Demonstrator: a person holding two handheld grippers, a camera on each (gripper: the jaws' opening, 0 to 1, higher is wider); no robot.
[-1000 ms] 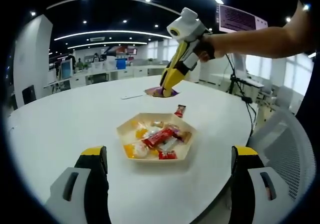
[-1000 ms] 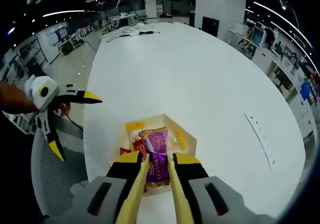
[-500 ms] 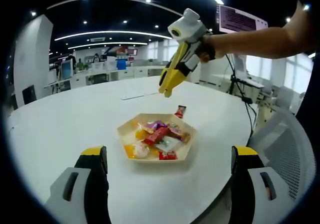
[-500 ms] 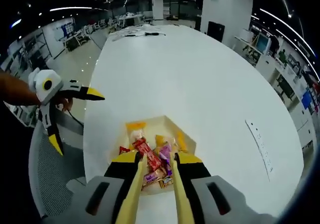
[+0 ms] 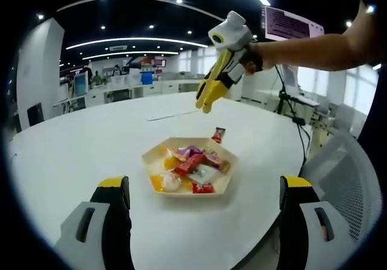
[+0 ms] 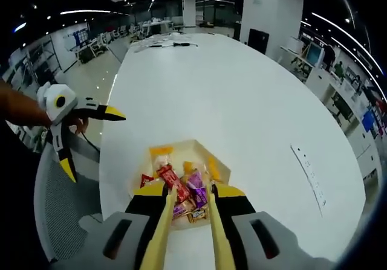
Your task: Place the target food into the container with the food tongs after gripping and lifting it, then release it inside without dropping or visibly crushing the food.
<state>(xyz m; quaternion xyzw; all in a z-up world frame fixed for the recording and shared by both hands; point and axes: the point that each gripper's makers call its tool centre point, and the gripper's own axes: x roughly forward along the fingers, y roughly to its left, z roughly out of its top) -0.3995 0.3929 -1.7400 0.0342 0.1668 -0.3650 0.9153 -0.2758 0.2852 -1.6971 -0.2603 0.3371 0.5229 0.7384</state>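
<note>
While the right gripper point(image 5: 205, 101) hangs in the air above the far side of the white table point(image 5: 72, 143), its yellow jaws are pinched down to a narrow gap with nothing between them. In its own view that gripper point(image 6: 185, 234) looks straight down over the one container point(image 6: 219, 166), a pale angular tray sitting near the table edge. The purple snack pack point(image 6: 195, 179) lies inside the tray on top of the pile, next to a red bar point(image 6: 170, 178) and some yellow-orange pieces; the packs overlap too much for me to count them. One small red wrapper point(image 5: 217, 133) lies alone on the table just beyond the tray point(image 5: 151, 161). The left gripper point(image 5: 205, 221) sits low at the near edge, jaws spread wide and empty, also seen off the table side in the right gripper view point(image 6: 91, 138).
</note>
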